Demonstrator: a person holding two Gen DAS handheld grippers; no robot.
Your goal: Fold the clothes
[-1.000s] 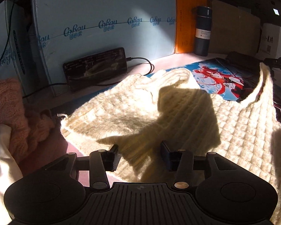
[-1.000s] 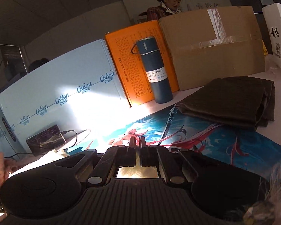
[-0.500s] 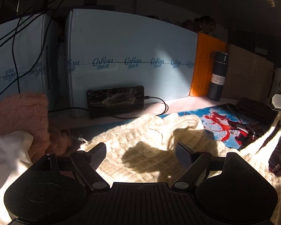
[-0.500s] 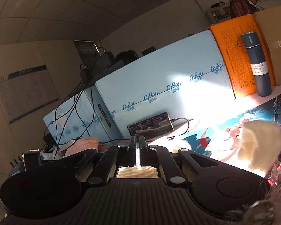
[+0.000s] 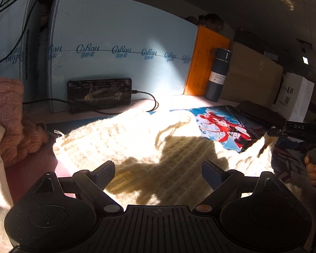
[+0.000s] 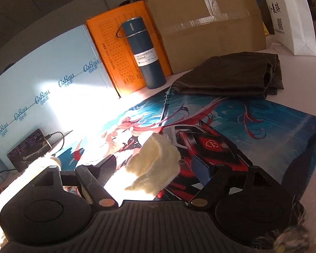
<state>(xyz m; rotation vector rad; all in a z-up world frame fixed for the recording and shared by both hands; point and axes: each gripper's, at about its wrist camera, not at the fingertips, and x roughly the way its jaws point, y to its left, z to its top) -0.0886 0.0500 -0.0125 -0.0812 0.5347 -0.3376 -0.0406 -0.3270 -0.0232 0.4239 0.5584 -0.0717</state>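
My left gripper [image 5: 157, 171] hangs over the cream knit sweater [image 5: 137, 145], which lies spread across the tabletop and the printed mat [image 6: 252, 126]; its jaws are opening wide, with nothing pressed between them. My right gripper [image 6: 155, 166] is opening its jaws too, and a bunched corner of the sweater sits loosely between them, the pads off it. A folded dark garment [image 6: 231, 76] lies beyond, near the blue bottle [image 6: 144, 57].

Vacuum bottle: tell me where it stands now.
The vacuum bottle stands upright at the table's back, against the orange box, left of the folded dark garment.
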